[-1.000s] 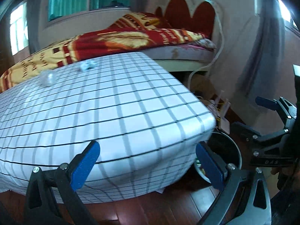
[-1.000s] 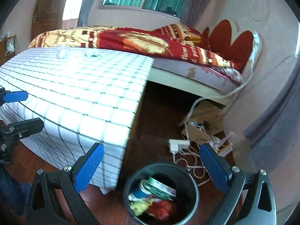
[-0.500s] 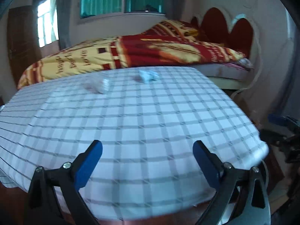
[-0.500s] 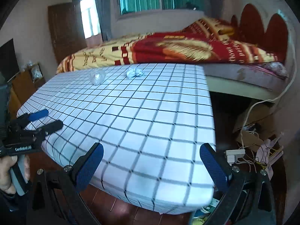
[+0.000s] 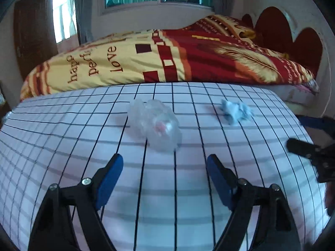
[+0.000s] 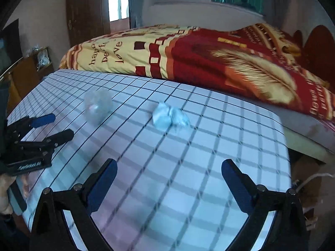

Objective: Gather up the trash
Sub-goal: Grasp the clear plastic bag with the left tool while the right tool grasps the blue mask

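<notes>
Your left gripper [image 5: 165, 167] open just short of clear plastic wad [image 5: 155, 123]; right gripper [image 6: 169, 173] open, pale blue crumpled paper [image 6: 170, 116] ahead mid-table; checked tablecloth [image 6: 188, 167] edge drops off right; both grippers now closer than half-second ago.

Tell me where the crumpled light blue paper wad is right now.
The crumpled light blue paper wad lies on the white checked tablecloth, right of the clear crumpled plastic wrapper and ahead of the open right gripper, near the bed-side edge.

Plastic wrapper [image 5: 155, 123] left of crumpled paper [image 5: 236, 112], both on table [image 5: 188, 188], bed [image 5: 167, 58] behind
</notes>
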`<state>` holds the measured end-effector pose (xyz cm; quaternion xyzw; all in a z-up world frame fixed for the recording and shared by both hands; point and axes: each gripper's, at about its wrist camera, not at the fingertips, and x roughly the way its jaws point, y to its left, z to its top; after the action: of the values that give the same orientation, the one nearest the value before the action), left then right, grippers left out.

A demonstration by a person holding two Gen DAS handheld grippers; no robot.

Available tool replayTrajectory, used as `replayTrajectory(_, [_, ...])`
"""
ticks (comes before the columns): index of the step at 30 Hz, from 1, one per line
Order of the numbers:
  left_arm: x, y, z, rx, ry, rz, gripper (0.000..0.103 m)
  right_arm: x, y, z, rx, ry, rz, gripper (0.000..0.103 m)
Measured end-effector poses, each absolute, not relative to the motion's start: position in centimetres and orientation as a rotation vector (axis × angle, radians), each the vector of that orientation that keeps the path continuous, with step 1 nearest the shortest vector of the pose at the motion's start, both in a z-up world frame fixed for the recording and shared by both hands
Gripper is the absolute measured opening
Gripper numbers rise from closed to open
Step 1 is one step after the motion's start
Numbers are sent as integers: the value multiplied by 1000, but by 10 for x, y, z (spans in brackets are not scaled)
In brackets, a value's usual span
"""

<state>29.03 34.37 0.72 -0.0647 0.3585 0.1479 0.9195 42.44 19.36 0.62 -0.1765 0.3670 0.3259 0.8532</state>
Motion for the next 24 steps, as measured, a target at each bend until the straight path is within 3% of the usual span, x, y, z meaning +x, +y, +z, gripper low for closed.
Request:
replayTrajectory(2, [307, 353, 3, -129, 749, 310, 83, 445, 212, -3, -386, 795, 687, 99])
replayTrajectory(6, [330, 366, -4, -158, 779, 299, 82, 484, 243, -26, -405, 857, 681, 88])
replayTrajectory(11, [347, 379, -12, -214, 823, 285, 70, 508, 256, -41, -376, 897, 677, 77])
replayTrajectory(13, [349, 382, -12, -224, 823, 276, 66, 512, 257, -45, -354, 913, 690, 68])
replayTrajectory(14, [348, 382, -13, -230, 824, 268, 58, 511, 258, -46, -348, 914, 693, 67])
replayTrajectory(16, [349, 384, -14, -243, 822, 243, 52, 508, 259, -45, -352, 901, 700, 49])
replayTrajectory(19, [343, 382, -13, -243, 796, 213, 48, 500, 258, -42, -358, 895, 715, 38])
replayTrajectory(24, [313, 361, -1, -172, 748, 181, 47, 484, 241, -31, -341, 868, 727, 35])
